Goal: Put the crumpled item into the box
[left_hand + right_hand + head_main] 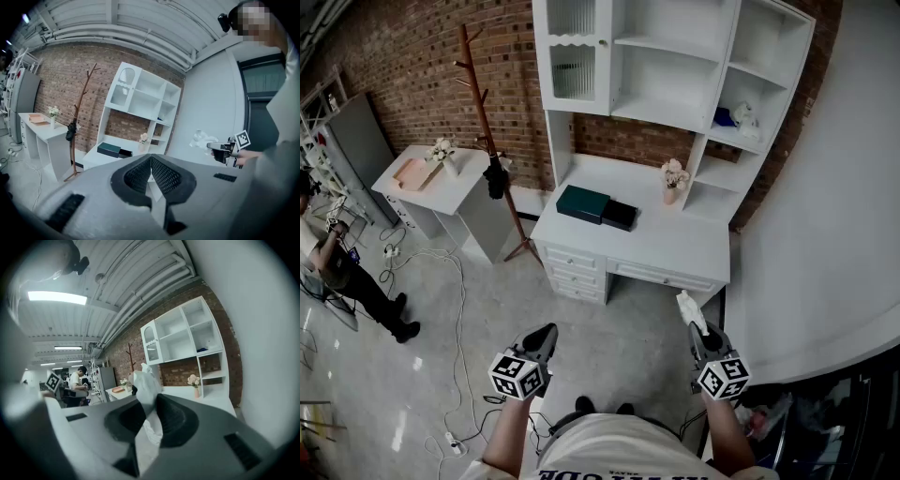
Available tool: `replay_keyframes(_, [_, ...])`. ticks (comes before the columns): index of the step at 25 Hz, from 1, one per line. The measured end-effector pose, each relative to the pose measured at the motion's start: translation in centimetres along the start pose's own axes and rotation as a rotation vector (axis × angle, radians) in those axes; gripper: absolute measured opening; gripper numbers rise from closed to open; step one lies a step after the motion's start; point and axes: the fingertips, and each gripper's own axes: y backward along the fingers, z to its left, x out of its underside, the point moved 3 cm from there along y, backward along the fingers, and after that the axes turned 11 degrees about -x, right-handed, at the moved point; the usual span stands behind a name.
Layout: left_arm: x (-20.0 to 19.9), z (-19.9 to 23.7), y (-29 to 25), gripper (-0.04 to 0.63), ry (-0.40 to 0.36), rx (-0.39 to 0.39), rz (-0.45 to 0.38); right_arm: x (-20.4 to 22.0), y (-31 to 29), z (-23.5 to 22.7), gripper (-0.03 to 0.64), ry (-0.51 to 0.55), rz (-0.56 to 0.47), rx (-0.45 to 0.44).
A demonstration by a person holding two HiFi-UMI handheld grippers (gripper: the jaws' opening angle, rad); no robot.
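Right gripper view shows your right gripper (151,404) pinching the crumpled white item (146,383) nearly shut, your left gripper (542,339) closed and empty, so hold that pinch firm, carry toward the dark green box (583,202) at eleven o'clock on the desk (675,248), releasing only above it.

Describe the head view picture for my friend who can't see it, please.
The right claw pinches a crumpled white item above a grey floor, while the left claw is shut and empty. Ahead stands a white desk with shelves, a dark green box and a small vase of flowers.
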Motion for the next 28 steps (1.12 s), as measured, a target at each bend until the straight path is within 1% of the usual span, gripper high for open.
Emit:
replay_keyframes(11, [-0.3, -0.1, 0.0, 0.026, -0.003, 0.003, -0.004, -0.4, -0.2, 0.2, 0.071, 0.004, -0.003, -0.007])
replay_keyframes(20, [-0.7, 0.7, -0.1, 0.026, -0.001, 0.017, -0.008, -0.7, -0.8, 1.0, 0.071, -0.010, -0.011, 0.000])
replay_keyframes(28, [-0.8, 2.5, -0.1, 0.026, -0.002, 0.047, 0.005, -0.6, -1.5, 2.3, 0.071, -0.018, -0.005, 0.036])
